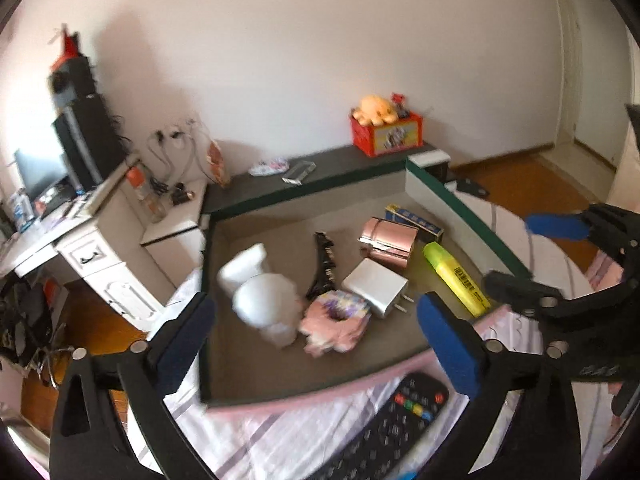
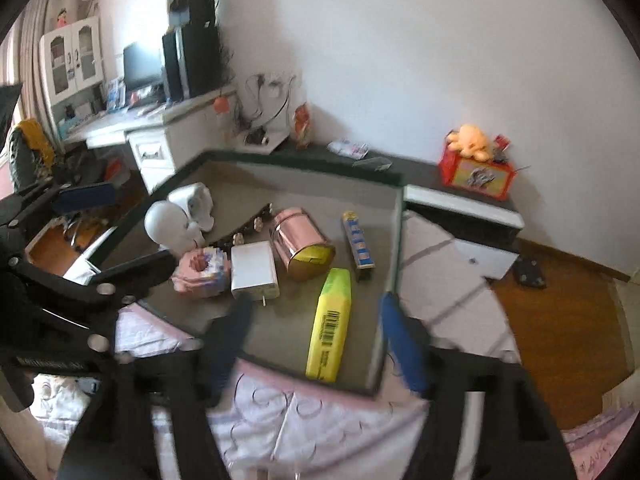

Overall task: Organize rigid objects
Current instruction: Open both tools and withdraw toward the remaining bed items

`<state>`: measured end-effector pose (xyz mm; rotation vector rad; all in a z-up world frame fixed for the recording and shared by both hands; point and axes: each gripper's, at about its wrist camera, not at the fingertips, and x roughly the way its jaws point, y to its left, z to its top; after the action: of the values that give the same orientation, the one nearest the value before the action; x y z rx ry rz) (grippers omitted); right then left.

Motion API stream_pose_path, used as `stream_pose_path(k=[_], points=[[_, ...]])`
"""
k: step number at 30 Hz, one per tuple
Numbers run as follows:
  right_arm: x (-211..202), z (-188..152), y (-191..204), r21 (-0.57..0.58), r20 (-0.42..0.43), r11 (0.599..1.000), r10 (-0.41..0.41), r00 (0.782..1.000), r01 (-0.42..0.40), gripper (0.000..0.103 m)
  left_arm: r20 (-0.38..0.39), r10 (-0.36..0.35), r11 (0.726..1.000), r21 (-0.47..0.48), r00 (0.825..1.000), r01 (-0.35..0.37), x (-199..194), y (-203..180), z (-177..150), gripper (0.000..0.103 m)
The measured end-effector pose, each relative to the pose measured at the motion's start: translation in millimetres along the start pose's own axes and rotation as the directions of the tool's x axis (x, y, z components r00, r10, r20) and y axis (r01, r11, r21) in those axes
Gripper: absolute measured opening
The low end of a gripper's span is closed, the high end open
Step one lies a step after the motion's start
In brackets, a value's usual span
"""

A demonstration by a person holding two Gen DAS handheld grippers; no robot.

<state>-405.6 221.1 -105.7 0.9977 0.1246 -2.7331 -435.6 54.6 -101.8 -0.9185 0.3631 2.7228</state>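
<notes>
A shallow grey tray with a dark green rim lies on the bed. In it are a yellow highlighter, a white charger, a rose-gold tin, a blue and yellow box, a black Eiffel Tower model, a pink tissue pack and white figurines. My left gripper is open and empty above the tray's near edge. My right gripper is open and empty over the highlighter.
A black remote lies on the striped bedsheet in front of the tray. A red box with an orange plush toy stands on the dark ledge by the wall. A white desk with a monitor is at the left.
</notes>
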Motion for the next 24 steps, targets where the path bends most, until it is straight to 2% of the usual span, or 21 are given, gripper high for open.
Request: stream_pose_path(k=[4,7,9,15,19,24], points=[[-48.8,-9.8,7.1,0.014,0.066,1.0,-0.014,0.998,0.013,0.082,0.075,0.038,0.998,-0.045,0.996,-0.034,-52.6,14.2,-16.6,0.103],[-79.8,-17.6,16.7,0.01,0.115,0.999,-0.045,0.992,0.045,0.09,0.124,0.063,0.995,-0.091,0.99,-0.052,-91.8,24.7,-35.7,0.103],[-104.3,-28.0,24.7,0.008,0.156,0.999,-0.042,0.987,0.041,0.103,0.163,0.083,0.991,-0.12,0.983,-0.063,-119.3,27.8,-51.5,0.103],[-155.3,-53.5,48.5,0.007,0.218,0.999,-0.037,0.975,0.037,0.103,0.205,0.199,0.969,-0.188,0.958,-0.161,-177.1,28.5,-89.4,0.103],[-183.3,-68.5,67.5,-0.007,0.248,0.998,-0.06,0.967,0.063,0.103,0.229,0.227,0.964,-0.195,0.947,-0.184,-210.2,25.5,-110.8,0.103],[-203.3,-84.9,79.7,0.0,0.26,0.998,-0.054,0.964,0.056,0.103,0.253,0.234,0.966,-0.171,0.939,-0.195,-238.1,21.0,-128.5,0.103]])
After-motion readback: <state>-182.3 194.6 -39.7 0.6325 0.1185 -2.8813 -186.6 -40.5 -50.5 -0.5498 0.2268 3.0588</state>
